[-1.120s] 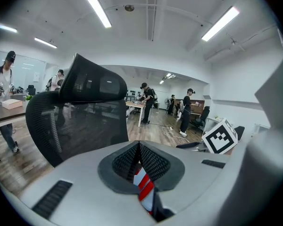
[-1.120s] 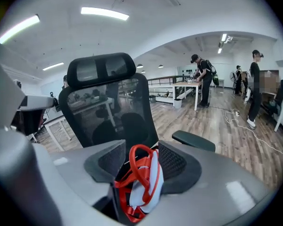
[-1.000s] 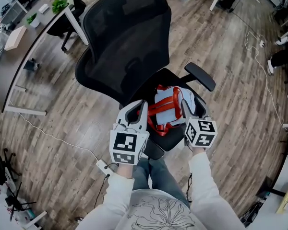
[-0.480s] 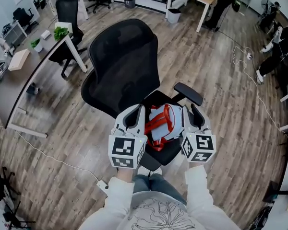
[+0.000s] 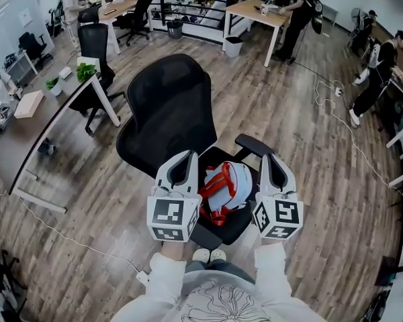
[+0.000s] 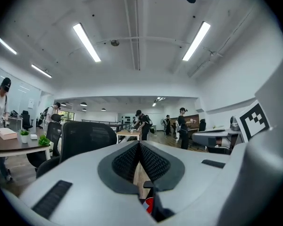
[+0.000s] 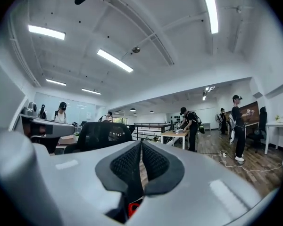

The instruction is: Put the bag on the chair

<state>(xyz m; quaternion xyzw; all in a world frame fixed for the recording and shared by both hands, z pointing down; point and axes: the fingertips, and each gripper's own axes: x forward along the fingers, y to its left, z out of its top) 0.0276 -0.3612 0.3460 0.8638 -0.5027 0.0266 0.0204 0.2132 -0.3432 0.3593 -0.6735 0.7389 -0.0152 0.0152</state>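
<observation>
A light blue bag with red straps (image 5: 226, 188) lies on the seat of the black mesh office chair (image 5: 169, 109). My left gripper (image 5: 185, 161) hangs just left of the bag and my right gripper (image 5: 273, 166) just right of it, both above the seat's front and apart from the bag. In the left gripper view the left gripper (image 6: 139, 145) is shut, pads meeting at the tip on nothing. The right gripper (image 7: 141, 145) is shut and empty too. A bit of the bag's red strap (image 7: 133, 207) shows low behind the jaws.
A long desk (image 5: 33, 129) with plants stands at the left, with another chair (image 5: 94, 42) behind it. More desks (image 5: 255, 11) and several people are at the back and right. A white cable (image 5: 352, 129) runs over the wooden floor at the right.
Both grippers have drawn back from the bag, which stays on the seat. The right gripper's jaws have closed. The head view has lifted and shows more of the room.
</observation>
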